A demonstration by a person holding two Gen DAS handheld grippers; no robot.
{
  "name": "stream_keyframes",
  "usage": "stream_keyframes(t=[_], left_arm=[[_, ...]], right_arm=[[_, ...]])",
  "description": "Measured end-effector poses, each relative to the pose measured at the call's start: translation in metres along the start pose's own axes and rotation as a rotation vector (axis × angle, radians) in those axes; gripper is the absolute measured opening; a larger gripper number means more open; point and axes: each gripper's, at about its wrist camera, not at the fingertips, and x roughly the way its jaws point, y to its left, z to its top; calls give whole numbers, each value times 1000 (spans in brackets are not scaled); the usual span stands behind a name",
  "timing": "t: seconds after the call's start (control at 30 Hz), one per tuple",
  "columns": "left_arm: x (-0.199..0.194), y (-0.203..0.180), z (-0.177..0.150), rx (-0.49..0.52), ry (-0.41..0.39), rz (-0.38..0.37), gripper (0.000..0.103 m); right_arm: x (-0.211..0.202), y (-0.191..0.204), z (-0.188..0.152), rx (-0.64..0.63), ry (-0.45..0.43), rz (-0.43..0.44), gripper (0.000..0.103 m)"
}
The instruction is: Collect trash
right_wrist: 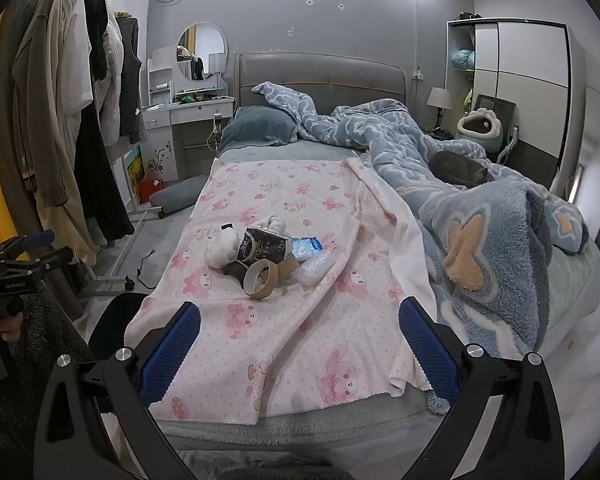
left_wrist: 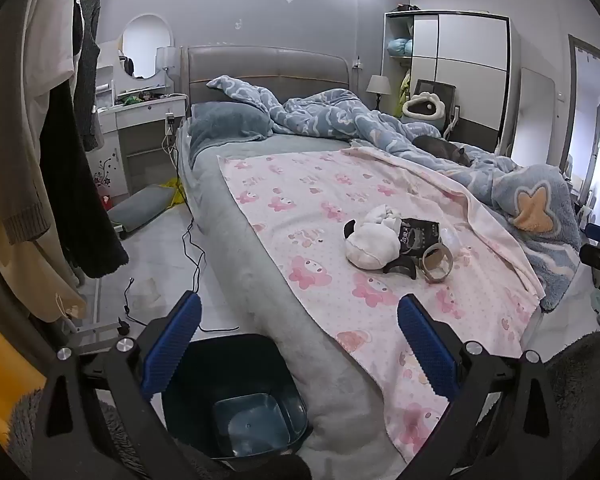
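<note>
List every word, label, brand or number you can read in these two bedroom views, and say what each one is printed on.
Black packet in the trash pile on the pink sheet: white lettering, too blurred to read.
Blue-and-white wrapper beside it: print too small to read.
Left claw, seen from the right wrist camera: small white marking on its black body, unreadable.
No other text shows.

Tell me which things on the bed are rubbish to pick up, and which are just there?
Rubbish job:
crumpled white tissue
black wrapper
cardboard tape rolls
crushed plastic bottle
dark bin

Just there:
grey cat
blue blanket
pink sheet
pillow
</note>
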Motion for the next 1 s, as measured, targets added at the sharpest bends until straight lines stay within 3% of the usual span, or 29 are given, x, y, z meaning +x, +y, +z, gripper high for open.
stream_keyframes(t=[1.0], left_arm=[[-2, 0, 3, -4, -1, 1, 100]], right_arm=[[1, 2, 0, -8, -2, -5, 100]])
